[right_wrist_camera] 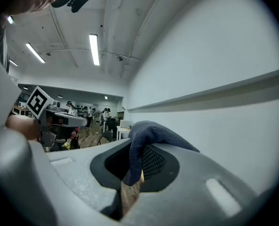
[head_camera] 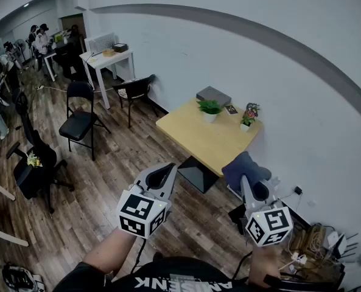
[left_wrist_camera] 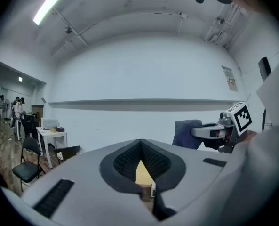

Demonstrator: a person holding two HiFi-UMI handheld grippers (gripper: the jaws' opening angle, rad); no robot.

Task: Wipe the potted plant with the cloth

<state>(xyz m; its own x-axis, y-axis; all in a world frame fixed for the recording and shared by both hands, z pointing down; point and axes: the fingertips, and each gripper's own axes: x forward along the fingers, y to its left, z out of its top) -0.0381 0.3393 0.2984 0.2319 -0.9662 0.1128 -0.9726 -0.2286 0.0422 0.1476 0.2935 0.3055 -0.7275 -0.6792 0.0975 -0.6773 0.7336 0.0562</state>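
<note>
A green potted plant [head_camera: 210, 109] in a white pot stands at the back of a yellow table [head_camera: 204, 142] against the white wall. Both grippers are held well short of the table, over the wooden floor. My right gripper [head_camera: 254, 189] [right_wrist_camera: 135, 160] is shut on a blue-grey cloth [head_camera: 244, 169] [right_wrist_camera: 151, 134], which drapes over its jaw tips. The cloth [left_wrist_camera: 187, 133] also shows in the left gripper view, held by the right gripper [left_wrist_camera: 210, 132]. My left gripper [head_camera: 165, 171] [left_wrist_camera: 140, 145] is shut with nothing between its jaws.
On the table also stand a small flowering pot [head_camera: 248, 115], a grey box [head_camera: 213, 95] and a small dark item [head_camera: 231, 109]. A black seat [head_camera: 198, 173] sits under the table's front. Black chairs [head_camera: 79, 121] and a white desk [head_camera: 107, 61] stand left; cables [head_camera: 317, 242] lie right.
</note>
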